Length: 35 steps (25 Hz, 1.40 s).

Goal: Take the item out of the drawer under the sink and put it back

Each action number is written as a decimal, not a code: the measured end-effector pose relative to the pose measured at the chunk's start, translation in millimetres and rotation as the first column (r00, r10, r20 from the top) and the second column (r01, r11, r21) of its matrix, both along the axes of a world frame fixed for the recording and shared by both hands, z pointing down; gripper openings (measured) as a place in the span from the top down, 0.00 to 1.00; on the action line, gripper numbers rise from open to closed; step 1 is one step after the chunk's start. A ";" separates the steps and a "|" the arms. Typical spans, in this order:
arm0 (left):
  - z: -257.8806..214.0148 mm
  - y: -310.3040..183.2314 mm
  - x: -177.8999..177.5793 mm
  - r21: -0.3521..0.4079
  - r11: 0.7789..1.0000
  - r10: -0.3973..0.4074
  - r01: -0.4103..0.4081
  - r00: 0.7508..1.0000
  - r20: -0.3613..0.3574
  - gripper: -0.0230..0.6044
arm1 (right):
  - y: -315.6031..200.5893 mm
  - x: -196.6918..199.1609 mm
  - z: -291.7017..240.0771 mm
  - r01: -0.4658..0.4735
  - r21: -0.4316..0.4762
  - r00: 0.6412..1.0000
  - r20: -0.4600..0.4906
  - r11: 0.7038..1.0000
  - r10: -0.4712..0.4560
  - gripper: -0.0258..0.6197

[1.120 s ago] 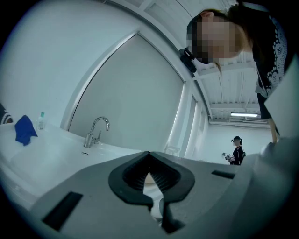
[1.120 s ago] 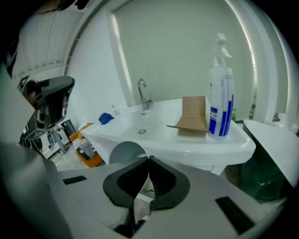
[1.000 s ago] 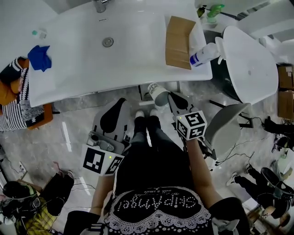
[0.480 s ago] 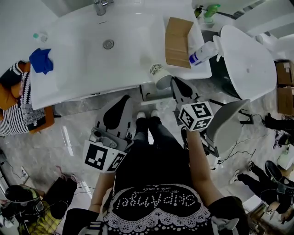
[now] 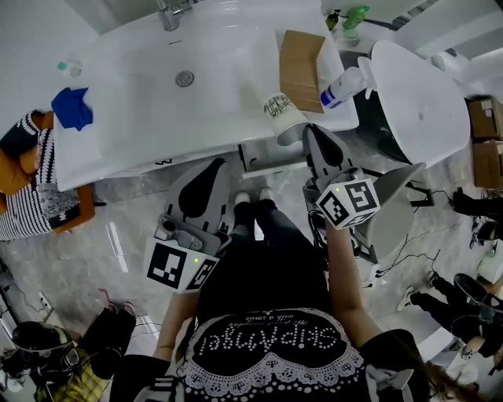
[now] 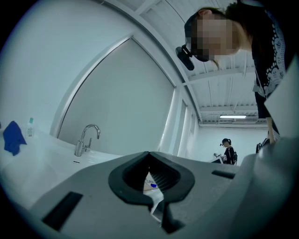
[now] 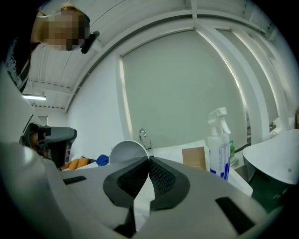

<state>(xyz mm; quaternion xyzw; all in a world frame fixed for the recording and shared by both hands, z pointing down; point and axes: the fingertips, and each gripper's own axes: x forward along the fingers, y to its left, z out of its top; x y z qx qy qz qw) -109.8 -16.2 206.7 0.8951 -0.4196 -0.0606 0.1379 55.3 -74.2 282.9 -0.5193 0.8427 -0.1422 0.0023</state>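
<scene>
A white paper cup (image 5: pixel 277 108) with dark print hangs tilted over the front edge of the white sink counter (image 5: pixel 157 133). My right gripper (image 5: pixel 305 132) is shut on its rim. In the right gripper view the cup's pale mouth (image 7: pixel 125 150) shows just past the closed jaws of my right gripper (image 7: pixel 149 159). My left gripper (image 5: pixel 214 166) is lower, in front of the counter, shut with nothing in it. In its own view the left gripper (image 6: pixel 148 154) points level toward the basin. The white drawer (image 5: pixel 266 161) under the counter sits between the two grippers.
On the counter lie a flat cardboard piece (image 5: pixel 300 69), a spray bottle (image 5: pixel 342 85), a blue cloth (image 5: pixel 71 106) and a small bottle (image 5: pixel 69 69). The faucet (image 5: pixel 169 14) and drain (image 5: pixel 185 78) are at the basin. A white rounded seat (image 5: pixel 416 94) stands to the right.
The right gripper has risen with the cup, from below the counter's front edge to over it. The left gripper has hardly moved.
</scene>
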 end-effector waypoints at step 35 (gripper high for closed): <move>-12.5 10.6 17.5 0.019 0.999 0.033 -0.033 0.999 0.008 0.96 | 39.4 -2.6 -122.8 0.033 0.205 0.999 -0.033 0.978 -0.026 0.92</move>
